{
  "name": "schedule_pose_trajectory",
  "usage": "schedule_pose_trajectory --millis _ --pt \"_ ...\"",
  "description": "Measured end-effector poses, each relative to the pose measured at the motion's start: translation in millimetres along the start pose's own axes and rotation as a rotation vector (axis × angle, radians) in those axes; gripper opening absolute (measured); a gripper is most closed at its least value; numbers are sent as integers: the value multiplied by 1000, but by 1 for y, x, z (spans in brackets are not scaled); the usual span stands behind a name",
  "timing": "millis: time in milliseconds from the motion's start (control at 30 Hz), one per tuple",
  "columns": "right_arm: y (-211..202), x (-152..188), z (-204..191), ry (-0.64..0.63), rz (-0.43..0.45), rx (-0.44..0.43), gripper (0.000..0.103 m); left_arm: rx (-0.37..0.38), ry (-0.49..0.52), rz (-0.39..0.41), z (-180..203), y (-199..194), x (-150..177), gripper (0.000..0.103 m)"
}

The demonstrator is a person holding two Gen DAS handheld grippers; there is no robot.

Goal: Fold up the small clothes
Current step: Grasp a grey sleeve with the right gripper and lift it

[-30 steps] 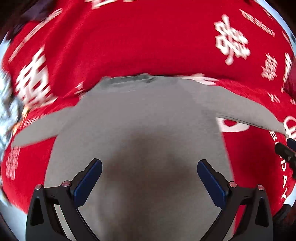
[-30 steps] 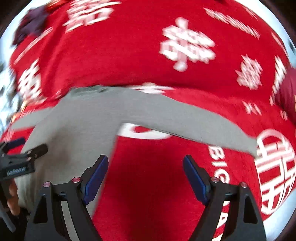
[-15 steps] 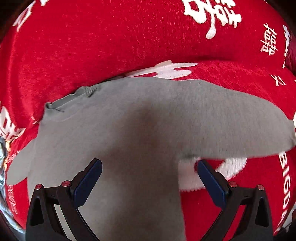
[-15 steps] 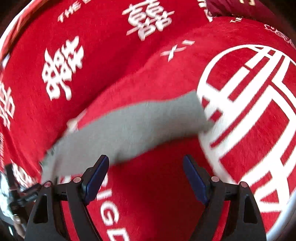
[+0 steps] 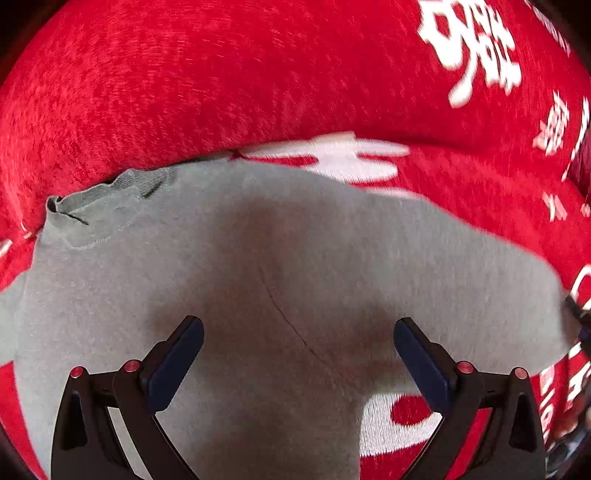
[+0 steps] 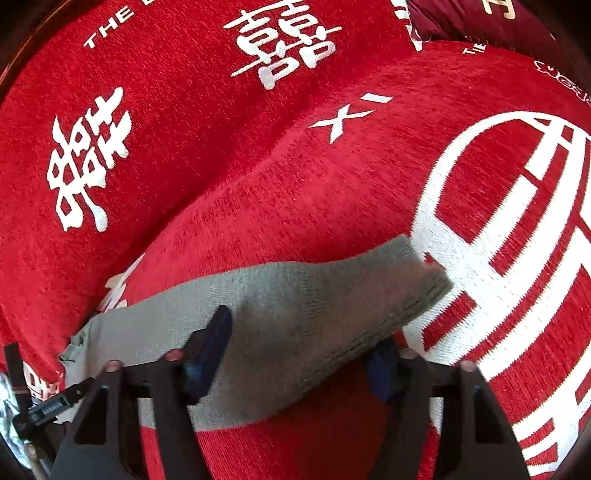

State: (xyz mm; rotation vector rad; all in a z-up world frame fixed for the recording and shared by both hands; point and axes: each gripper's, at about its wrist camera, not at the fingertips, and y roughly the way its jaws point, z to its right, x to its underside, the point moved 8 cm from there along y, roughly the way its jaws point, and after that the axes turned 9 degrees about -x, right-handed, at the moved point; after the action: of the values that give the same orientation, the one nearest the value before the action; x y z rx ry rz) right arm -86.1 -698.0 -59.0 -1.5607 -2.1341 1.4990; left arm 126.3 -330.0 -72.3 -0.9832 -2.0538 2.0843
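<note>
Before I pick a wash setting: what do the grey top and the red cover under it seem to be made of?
The grey top looks like a soft, matte knit, probably cotton or a blend: fine stitch rows and a ribbed cuff show. The red cover looks like a plush, chenille-like weave with a slight sheen; its white characters seem woven in, not printed.

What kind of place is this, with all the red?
Probably a home, on a bed or sofa. A gray sweater lies spread on a plush red blanket with white wedding-style characters, and a dark red cushion sits behind.
</note>
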Motion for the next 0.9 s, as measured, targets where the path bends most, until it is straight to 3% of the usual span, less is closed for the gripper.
schedule_pose_trajectory --millis 67,133,267,333,367,467,700,900 --pt "3 -1 0 -15 -8 26 46 -21 -28 -22 -8 8 -1 103" --pt "6 -2 -1 -15 -14 36 46 -70 2 -75 -8 26 5 103" --pt "13 -10 -1 -49 -33 68 47 -80 8 -24 -4 24 4 103" --pt "13 -12 -6 -81 -39 82 32 -76 7 -30 -4 26 4 103" --pt "12 -12 -11 -90 -40 73 7 -73 8 -31 -4 25 4 103" --pt "-3 -16 -30 -133 2 63 6 -65 9 -28 -4 25 4 103" --pt "-35 -22 -122 -394 86 94 6 -27 1 -28 -15 11 2 103" --pt "-43 -10 -208 -541 111 66 6 11 -46 28 -57 -14 2 103"
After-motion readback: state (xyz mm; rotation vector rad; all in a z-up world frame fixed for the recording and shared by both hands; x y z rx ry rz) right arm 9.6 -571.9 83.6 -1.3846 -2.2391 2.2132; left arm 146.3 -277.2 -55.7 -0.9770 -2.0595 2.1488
